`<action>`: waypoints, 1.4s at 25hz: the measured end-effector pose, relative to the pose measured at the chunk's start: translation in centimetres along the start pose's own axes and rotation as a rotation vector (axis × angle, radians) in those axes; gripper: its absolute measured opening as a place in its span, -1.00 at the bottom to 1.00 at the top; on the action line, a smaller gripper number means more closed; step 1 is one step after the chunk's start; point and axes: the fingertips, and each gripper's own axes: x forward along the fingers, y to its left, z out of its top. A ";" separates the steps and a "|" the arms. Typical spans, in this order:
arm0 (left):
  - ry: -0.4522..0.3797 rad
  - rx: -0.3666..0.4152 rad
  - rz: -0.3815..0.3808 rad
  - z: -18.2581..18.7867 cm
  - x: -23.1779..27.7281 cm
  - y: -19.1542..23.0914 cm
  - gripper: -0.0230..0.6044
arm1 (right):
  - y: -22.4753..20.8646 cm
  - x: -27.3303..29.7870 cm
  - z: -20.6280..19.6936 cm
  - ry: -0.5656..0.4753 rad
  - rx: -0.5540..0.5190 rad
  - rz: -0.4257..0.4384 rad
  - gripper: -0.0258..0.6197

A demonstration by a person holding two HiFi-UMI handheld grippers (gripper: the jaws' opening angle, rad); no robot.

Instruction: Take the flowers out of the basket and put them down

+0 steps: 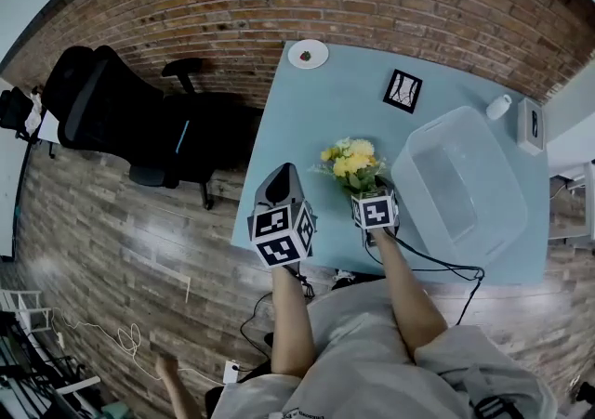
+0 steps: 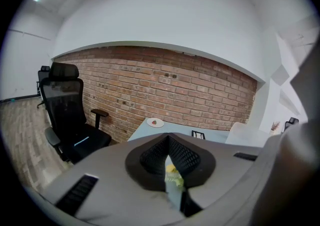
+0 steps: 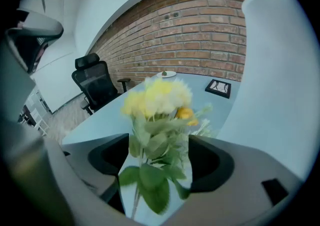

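A bunch of yellow flowers (image 1: 351, 164) with green leaves is over the light blue table (image 1: 297, 129), just left of the clear plastic basket (image 1: 460, 187) and outside it. My right gripper (image 1: 364, 189) is right behind the bunch. In the right gripper view the leafy stems (image 3: 152, 170) stand between the jaws, which are apart and do not press on them, so the gripper (image 3: 157, 157) is open. The flowers look blurred there. My left gripper (image 1: 282, 173) hovers at the table's left front with its jaws (image 2: 169, 142) together and empty.
A white plate (image 1: 308, 54) with something red on it sits at the far corner. A black framed picture (image 1: 403, 90), a small white bottle (image 1: 499, 107) and a grey box (image 1: 531, 125) lie beyond the basket. A black office chair (image 1: 112, 111) stands left of the table. Cables (image 1: 437, 268) hang at the front edge.
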 end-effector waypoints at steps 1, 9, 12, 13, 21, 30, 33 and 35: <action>0.001 -0.001 -0.003 -0.1 0.1 -0.1 -0.86 | -0.1 -0.4 0.4 -0.015 0.004 0.000 0.31; 0.030 0.003 -0.059 -2.5 0.6 -2.7 -0.86 | -1.4 -4.3 1.8 -0.158 0.048 0.003 0.31; 0.035 0.022 -0.074 -3.0 0.1 -3.9 -0.86 | -1.3 -5.6 1.7 -0.187 0.041 0.017 0.31; 0.032 0.031 -0.077 -3.0 -0.2 -4.4 -0.86 | -1.3 -6.1 1.8 -0.198 0.040 0.026 0.31; 0.010 0.069 -0.100 -3.0 -3.7 -8.2 -0.86 | -0.6 -11.4 2.2 -0.298 -0.018 0.070 0.30; -0.009 0.053 -0.156 -4.3 -8.0 -13.1 -0.86 | -0.7 -19.0 -0.1 -0.488 -0.024 0.149 0.14; -0.022 0.063 -0.170 -4.5 -9.2 -15.0 -0.86 | -2.1 -21.5 -0.9 -0.523 -0.026 0.127 0.08; -0.023 0.072 -0.182 -4.7 -9.8 -16.4 -0.86 | -3.1 -23.1 -1.3 -0.547 -0.025 0.095 -0.01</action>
